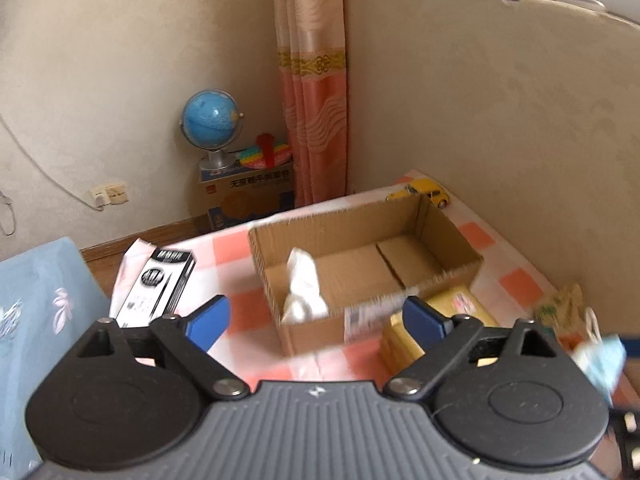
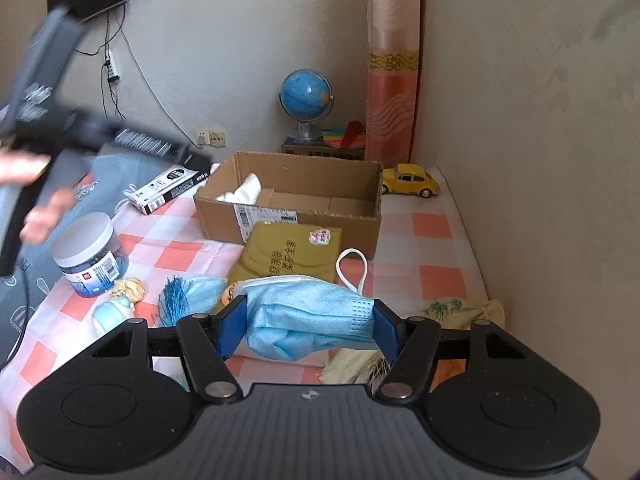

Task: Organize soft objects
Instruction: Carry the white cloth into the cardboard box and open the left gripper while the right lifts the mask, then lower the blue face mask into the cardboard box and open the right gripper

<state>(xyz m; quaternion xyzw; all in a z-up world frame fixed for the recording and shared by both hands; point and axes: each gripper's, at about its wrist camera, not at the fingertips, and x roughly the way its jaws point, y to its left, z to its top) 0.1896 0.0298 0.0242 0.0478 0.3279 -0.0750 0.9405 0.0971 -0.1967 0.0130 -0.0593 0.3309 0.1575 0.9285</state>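
Observation:
An open cardboard box point(image 1: 460, 240) point(image 2: 288, 216) stands on the checked cloth, with a white soft cloth point(image 1: 302, 286) point(image 2: 244, 190) lying in its left end. My left gripper point(image 1: 316, 318) is open and empty, held above the cloth in front of the box. My right gripper point(image 2: 306, 326) is shut on a crumpled blue face mask point(image 2: 312, 316), held above the cloth in front of the box; its white ear loop point(image 2: 352, 268) sticks up. The mask also shows blurred at the right edge of the left wrist view point(image 1: 604, 364).
A yellow-brown packet point(image 2: 292, 252) point(image 1: 460, 308) lies against the box front. A blue tassel point(image 2: 176, 300), a doll figure point(image 2: 120, 300), a jar point(image 2: 90, 256), a black-and-white carton point(image 2: 172, 188) point(image 1: 156, 284) and a yellow toy car point(image 2: 410, 180) point(image 1: 424, 190) lie around. A patterned pouch point(image 2: 460, 308) lies by the right wall.

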